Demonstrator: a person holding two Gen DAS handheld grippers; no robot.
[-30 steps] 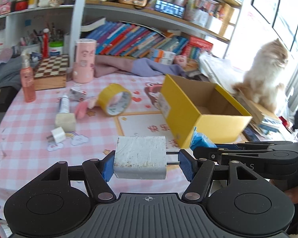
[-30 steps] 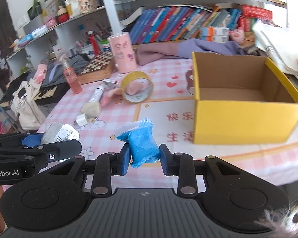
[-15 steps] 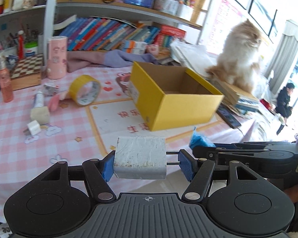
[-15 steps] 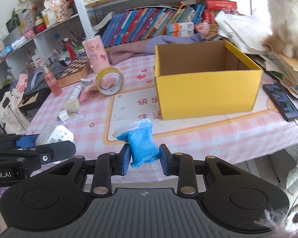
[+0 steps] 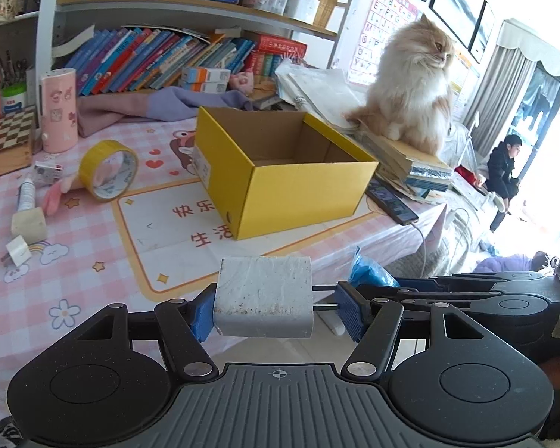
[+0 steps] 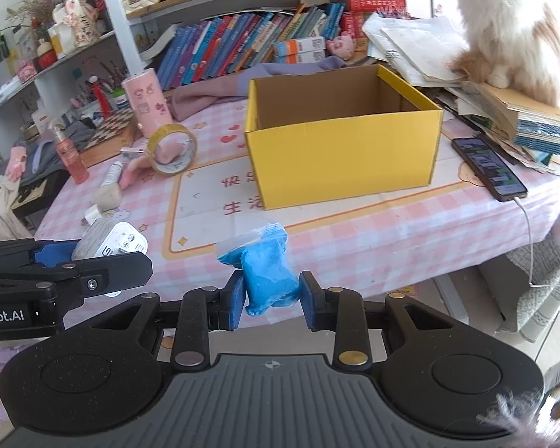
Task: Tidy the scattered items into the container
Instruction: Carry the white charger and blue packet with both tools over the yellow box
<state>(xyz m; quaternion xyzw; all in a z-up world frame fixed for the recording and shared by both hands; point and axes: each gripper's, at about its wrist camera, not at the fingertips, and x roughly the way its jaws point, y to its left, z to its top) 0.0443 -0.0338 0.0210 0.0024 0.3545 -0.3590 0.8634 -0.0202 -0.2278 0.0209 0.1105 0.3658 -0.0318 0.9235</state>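
The box (image 6: pixel 341 156) sits open on the desk (image 6: pixel 354 235). The left hand-held gripper (image 5: pixel 274 308) holds a white plug (image 5: pixel 264 296), and the right hand-held gripper (image 6: pixel 268 300) squeezes a blue bag (image 6: pixel 267 274), both in front of the box. I think both must go over the box next, then let go.

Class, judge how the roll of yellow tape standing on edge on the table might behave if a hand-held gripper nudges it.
The roll of yellow tape stands on its round edge, so it probably rolls or topples. Its hollow ring looks light and should slide easily on the smooth tablecloth.
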